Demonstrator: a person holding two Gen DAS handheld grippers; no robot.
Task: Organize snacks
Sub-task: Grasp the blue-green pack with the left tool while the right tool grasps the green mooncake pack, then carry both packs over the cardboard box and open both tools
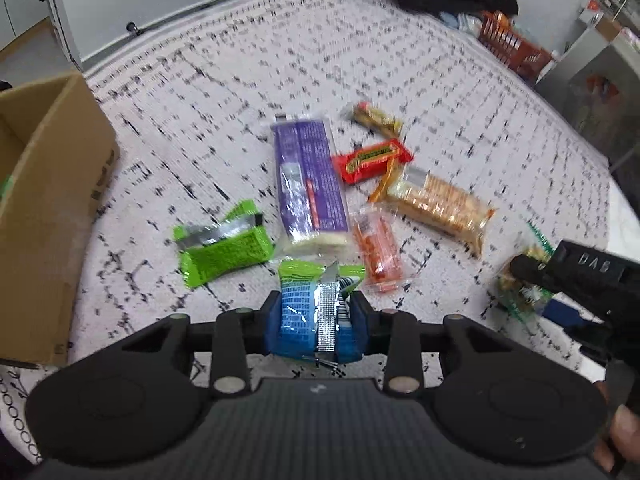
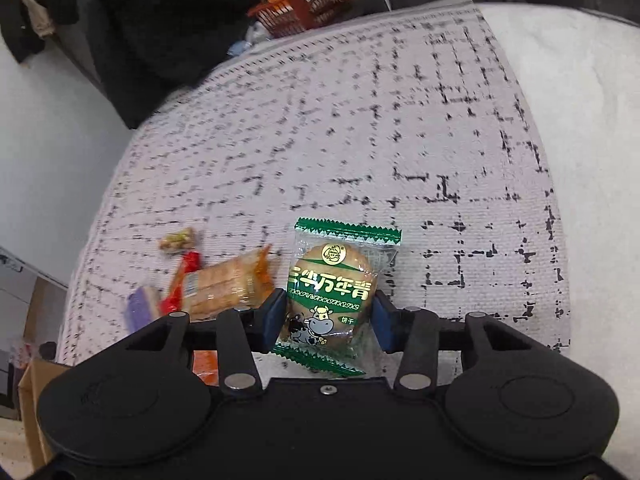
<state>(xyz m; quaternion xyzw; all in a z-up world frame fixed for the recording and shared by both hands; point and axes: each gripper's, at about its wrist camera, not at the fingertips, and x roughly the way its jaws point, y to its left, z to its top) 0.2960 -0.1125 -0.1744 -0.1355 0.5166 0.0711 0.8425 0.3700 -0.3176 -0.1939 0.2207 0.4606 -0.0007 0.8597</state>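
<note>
My left gripper point(image 1: 316, 316) is shut on a blue and green snack packet point(image 1: 308, 312), held above the patterned rug. Beyond it lie a green packet point(image 1: 222, 246), a purple cracker pack point(image 1: 308, 184), a red candy bar point(image 1: 372, 160), an orange packet point(image 1: 378, 250), a clear cracker pack point(image 1: 440, 208) and a small gold bar point(image 1: 378, 118). My right gripper point(image 2: 326, 320) is shut on a green biscuit packet point(image 2: 334, 292) with a cow on it. The right gripper also shows in the left wrist view point(image 1: 580, 276), at the right.
An open cardboard box point(image 1: 48, 184) stands at the left of the rug; its corner shows in the right wrist view point(image 2: 36, 384). An orange basket point(image 1: 508, 44) and dark clothes lie beyond the rug's far edge. A white cabinet stands at the back left.
</note>
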